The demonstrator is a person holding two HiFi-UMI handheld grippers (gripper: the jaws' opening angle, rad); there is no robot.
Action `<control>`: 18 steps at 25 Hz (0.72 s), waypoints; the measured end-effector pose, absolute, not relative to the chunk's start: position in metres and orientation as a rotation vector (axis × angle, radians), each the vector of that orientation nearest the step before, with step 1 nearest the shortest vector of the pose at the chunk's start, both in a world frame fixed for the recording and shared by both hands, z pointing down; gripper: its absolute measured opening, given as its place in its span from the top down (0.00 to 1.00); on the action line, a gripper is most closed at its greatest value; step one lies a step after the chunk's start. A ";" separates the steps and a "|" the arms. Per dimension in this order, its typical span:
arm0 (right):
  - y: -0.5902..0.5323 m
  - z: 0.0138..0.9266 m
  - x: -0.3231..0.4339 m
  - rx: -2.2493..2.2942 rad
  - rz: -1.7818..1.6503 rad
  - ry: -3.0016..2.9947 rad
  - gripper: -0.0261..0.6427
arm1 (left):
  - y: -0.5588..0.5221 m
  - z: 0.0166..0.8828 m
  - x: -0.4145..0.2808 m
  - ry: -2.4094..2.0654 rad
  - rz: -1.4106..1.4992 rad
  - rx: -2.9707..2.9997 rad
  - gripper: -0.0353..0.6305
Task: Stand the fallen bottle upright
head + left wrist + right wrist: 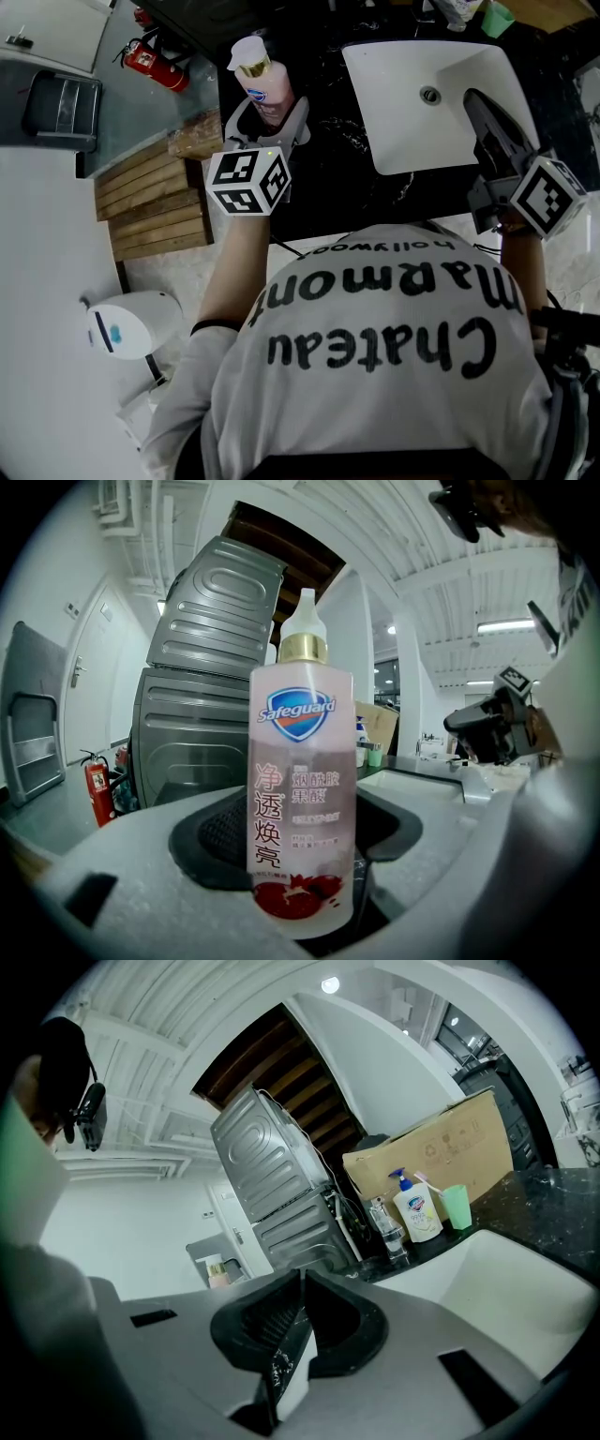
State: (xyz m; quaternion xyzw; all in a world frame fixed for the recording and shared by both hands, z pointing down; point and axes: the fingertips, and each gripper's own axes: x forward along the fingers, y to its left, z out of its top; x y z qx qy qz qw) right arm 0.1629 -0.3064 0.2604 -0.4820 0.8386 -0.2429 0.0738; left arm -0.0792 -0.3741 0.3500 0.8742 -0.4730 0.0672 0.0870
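Observation:
A clear pink Safeguard bottle (pixel 260 82) with a gold collar and white cap stands upright over the dark counter. It sits between the jaws of my left gripper (pixel 272 109). In the left gripper view the bottle (pixel 300 761) fills the middle, and my left gripper (pixel 300 847) is shut on its lower body, with black pads (pixel 217 834) on both sides. My right gripper (pixel 475 101) hangs over the right side of the sink. In its own view the right gripper (pixel 298 1283) is shut with nothing in it.
A white sink (pixel 394 103) is set in the black counter (pixel 323 192). A red fire extinguisher (pixel 150 61) and wooden slats (pixel 155 202) lie to the left. Behind the sink stand a pump bottle (pixel 419 1208), a green cup (pixel 457 1206) and a cardboard box (pixel 431 1147).

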 end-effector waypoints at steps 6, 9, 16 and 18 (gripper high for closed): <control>-0.300 0.260 0.163 -1.461 -0.725 2.503 0.92 | -0.372 0.351 -0.081 -1.400 0.194 2.604 0.49; -0.296 0.261 0.162 -1.470 -0.725 2.497 0.92 | -0.372 0.351 -0.081 -1.392 0.192 2.606 0.49; -0.287 0.260 0.162 -1.491 -0.716 2.483 0.92 | -0.366 0.352 -0.080 -1.381 0.202 2.627 0.49; -0.284 0.262 0.164 -1.517 -0.721 2.474 0.92 | -0.366 0.352 -0.081 -1.376 0.200 2.629 0.49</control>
